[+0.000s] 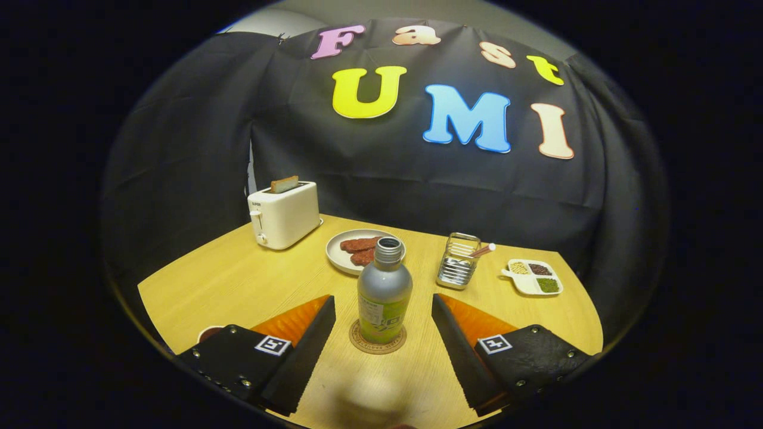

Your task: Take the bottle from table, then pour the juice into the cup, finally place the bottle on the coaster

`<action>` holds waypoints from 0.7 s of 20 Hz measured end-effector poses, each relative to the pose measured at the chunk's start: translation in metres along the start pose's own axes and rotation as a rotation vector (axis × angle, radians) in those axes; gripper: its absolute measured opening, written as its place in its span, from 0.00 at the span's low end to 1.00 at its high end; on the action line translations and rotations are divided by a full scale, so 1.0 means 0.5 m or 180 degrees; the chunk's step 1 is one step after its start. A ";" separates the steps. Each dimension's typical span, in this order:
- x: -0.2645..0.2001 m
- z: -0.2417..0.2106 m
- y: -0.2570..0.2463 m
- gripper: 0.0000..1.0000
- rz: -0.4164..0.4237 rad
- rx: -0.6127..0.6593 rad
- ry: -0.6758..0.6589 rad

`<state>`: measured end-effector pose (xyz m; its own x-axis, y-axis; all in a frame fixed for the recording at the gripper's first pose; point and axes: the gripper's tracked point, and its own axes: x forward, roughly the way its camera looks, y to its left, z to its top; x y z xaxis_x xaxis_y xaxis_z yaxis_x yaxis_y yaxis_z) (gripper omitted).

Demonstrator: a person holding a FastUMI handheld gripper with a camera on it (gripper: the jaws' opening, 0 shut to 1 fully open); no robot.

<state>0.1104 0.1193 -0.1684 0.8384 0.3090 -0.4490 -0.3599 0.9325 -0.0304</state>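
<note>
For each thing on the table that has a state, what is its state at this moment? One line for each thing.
bottle: upright, cap off, standing on the coaster, between the fingers but apart from both.
coaster: flat on the table, under the bottle.
gripper: open, fingers wide on both sides of the bottle.
toaster: a slice of toast stands up from its slot.
plate: holds meat slices.
divided dish: compartments filled.

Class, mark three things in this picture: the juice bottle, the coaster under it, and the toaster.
Bottle (384,295): gripper view, on the middle of its body, between the open fingers.
Coaster (360,342): gripper view, on its rim beside the bottle's base.
Toaster (286,217): gripper view, on its front side wall.
</note>
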 end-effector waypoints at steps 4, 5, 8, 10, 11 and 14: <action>-0.083 0.040 -0.007 0.98 -0.0191 0.0262 -0.0190; -0.106 0.054 -0.008 0.98 -0.0232 0.0321 -0.0262; -0.173 0.082 -0.018 0.98 -0.0376 0.0369 -0.0447; -0.217 0.094 -0.034 0.98 -0.0533 0.0379 -0.0588; -0.236 0.094 -0.033 0.98 -0.0579 0.0404 -0.0642; -0.279 0.088 -0.017 0.98 -0.0501 0.0567 -0.0697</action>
<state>0.0146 0.0767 -0.0662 0.9532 0.1731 -0.2477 -0.1576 0.9841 0.0813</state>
